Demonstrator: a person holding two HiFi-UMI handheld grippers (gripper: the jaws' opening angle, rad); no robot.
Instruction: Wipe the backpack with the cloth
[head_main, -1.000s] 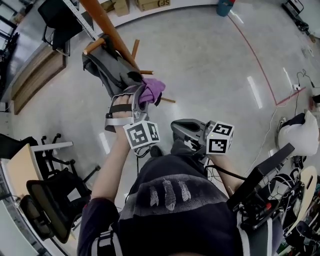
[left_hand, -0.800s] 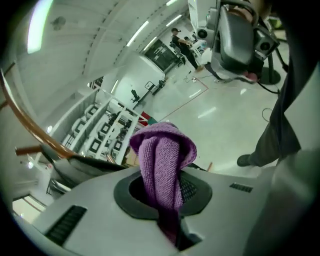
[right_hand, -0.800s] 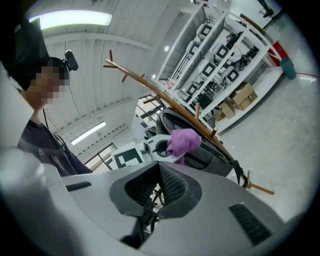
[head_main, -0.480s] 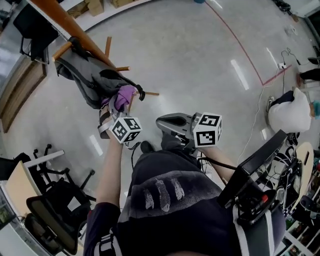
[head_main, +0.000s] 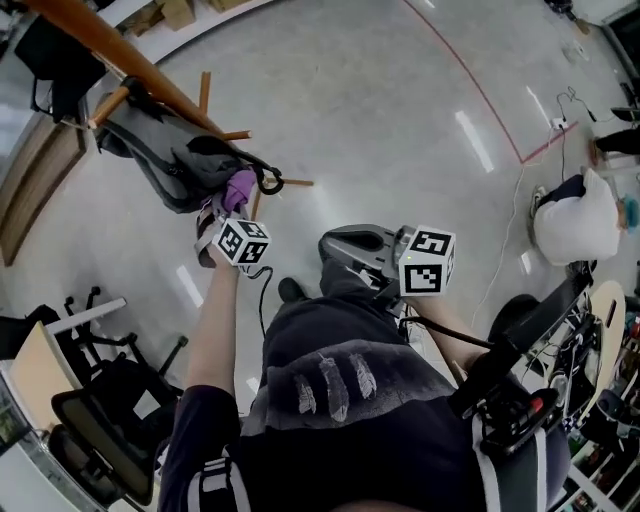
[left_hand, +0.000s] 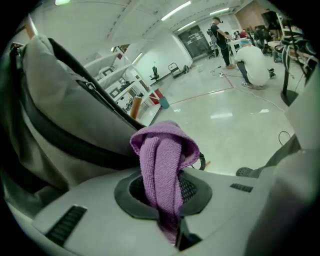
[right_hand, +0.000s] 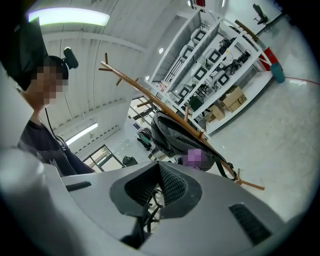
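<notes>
On wooden rack (head_main: 130, 65): hanging over the floor, grey backpack (head_main: 160, 160) dangling from a peg.
Left tool (left_hand: 167, 200): clenching on the purple cloth (left_hand: 162, 170), holding it just beside the backpack's lower end.
Cloth: bunching up out of the jaws in a folded lump.
Right tool (right_hand: 157, 192): hovering clenched on nothing, well apart from the backpack, pointing towards the rack.

Head view looks steeply down, backpack (head_main: 160, 160) upper left. Left gripper view faces it closely; right gripper view, seemingly farther, shares it mid-frame.
</notes>
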